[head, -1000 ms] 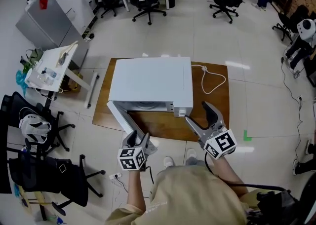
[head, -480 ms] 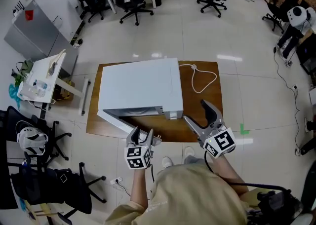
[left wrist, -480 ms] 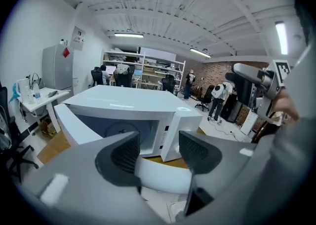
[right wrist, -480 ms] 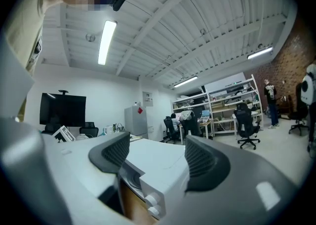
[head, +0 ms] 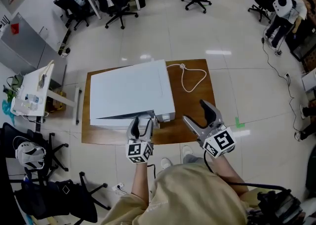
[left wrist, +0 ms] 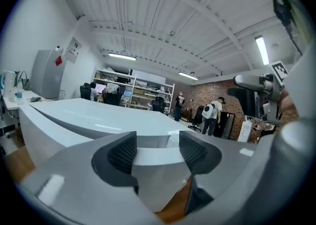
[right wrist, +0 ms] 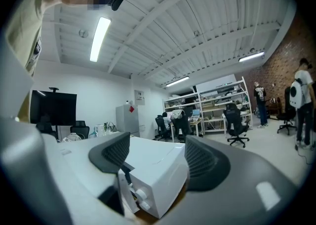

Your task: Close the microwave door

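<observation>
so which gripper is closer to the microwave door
Left. The left gripper has the edge of the microwave door between its jaws; the right gripper hangs open off to its right, not touching.

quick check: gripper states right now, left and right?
Left gripper: closed on the edge of the microwave door.
Right gripper: open, holding nothing.

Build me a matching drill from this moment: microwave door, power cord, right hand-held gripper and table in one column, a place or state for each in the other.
1 microwave door
2 power cord
3 right hand-held gripper
4 wooden table

A looped beside the microwave
B open, holding nothing
C ajar by a thin gap
D brown, under the microwave

Pairs: 1-C, 2-A, 3-B, 4-D
</observation>
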{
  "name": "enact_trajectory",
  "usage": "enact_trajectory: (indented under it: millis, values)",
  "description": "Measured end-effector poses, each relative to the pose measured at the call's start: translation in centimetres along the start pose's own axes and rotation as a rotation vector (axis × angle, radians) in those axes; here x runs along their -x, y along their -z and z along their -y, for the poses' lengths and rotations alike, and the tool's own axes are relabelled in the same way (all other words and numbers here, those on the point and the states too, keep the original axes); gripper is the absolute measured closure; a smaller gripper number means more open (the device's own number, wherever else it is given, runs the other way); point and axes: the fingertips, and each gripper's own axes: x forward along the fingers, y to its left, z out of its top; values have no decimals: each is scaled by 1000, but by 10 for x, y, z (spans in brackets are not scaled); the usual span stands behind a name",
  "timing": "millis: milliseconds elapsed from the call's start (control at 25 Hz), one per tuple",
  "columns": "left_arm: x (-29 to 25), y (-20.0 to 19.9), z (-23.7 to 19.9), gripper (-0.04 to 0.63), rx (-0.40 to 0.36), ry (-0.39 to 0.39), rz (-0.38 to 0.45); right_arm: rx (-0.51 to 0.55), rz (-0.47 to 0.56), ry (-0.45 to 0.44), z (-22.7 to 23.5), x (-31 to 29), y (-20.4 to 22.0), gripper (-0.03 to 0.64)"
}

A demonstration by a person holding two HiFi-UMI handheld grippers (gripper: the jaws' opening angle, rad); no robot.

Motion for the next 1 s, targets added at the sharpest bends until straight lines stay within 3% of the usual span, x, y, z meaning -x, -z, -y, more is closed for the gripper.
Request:
enact_trajectory:
  millis: [200, 360, 520, 560, 880, 1000]
  values:
    - [-24, -4, -8, 328, -31, -50, 16, -1, 0, 22, 4, 0, 0, 279]
    - [-23, -7, -2, 272, -43, -36, 72, 2, 4, 38, 6, -1, 0, 279]
    - [-34, -10, -1, 253, -37, -13, 57, 5, 7, 44, 7, -4, -4, 279]
    - [-37, -10, 0, 221, -37, -16, 50, 7, 7, 41, 6, -4, -4, 279]
    - [-27, -10, 5, 224, -58, 6, 39, 6, 18, 33, -7, -7, -14, 279]
    - [-11, -32, 21, 238, -61, 36, 82, 1, 32, 10, -17, -1, -15, 279]
